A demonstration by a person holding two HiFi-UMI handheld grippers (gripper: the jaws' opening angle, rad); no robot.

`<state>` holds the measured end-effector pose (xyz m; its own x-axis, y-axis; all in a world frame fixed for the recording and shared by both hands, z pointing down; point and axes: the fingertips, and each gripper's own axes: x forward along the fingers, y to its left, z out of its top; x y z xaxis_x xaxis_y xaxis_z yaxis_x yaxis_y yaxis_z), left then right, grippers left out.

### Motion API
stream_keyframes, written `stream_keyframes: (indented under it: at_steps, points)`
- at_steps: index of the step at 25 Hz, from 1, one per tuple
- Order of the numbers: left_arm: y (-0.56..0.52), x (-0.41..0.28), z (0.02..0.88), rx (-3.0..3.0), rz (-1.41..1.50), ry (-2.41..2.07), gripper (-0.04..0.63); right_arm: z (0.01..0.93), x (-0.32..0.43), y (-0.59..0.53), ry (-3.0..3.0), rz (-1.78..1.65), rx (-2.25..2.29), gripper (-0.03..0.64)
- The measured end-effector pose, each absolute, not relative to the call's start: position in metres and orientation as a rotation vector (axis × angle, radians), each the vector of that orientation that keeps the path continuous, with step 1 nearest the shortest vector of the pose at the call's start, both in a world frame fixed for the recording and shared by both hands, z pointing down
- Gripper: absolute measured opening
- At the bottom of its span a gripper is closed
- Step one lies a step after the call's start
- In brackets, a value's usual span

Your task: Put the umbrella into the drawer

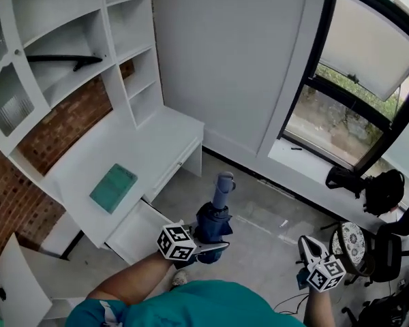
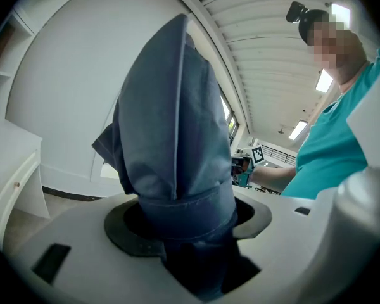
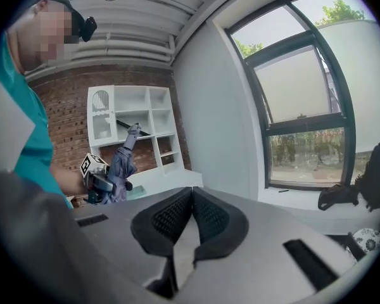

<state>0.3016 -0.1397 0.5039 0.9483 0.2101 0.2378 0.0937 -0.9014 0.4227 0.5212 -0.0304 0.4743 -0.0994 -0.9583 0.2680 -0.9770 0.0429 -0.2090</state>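
Standing upright in the left gripper (image 1: 208, 246), the folded blue umbrella (image 1: 215, 218) points its grey handle end away from the person, over the bare concrete floor (image 1: 259, 230). In the left gripper view the jaws are clamped on the fabric bundle (image 2: 174, 138), which fills most of the frame and hides whatever lies straight behind it; the lower end of the umbrella sinks between the jaws and is lost in shadow.

The right gripper (image 1: 310, 249) hangs on the right, well apart from the umbrella. Its own view shows the ribbed pads (image 3: 171, 217) pressed together with nothing between them.

To the left of the umbrella a white drawer (image 1: 138, 231) stands pulled out from under the white desk (image 1: 157, 142). Its near corner is covered by the left gripper's marker cube, and its inside reads only as plain white. A teal book (image 1: 113, 187) lies on the desk top. Above it the white shelf unit (image 1: 123, 19) holds a long dark object (image 1: 61, 60), too small to identify. At far right a black backpack (image 1: 383, 191) sits by the window, partly cut off.
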Motion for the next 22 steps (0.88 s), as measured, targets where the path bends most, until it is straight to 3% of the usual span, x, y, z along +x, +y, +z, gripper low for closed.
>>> stream_keyframes:
  at_steps: [10, 22]
  points:
    - [-0.203, 0.239, 0.522, 2.652, 0.374, -0.013, 0.285, 0.472, 0.478, -0.124, -2.309, 0.460, 1.849, 0.023]
    - [-0.258, 0.110, 0.568, 2.534, 0.405, -0.363, 0.285, 0.486, 0.338, -0.252, -2.496, 0.330, 1.423, 0.023]
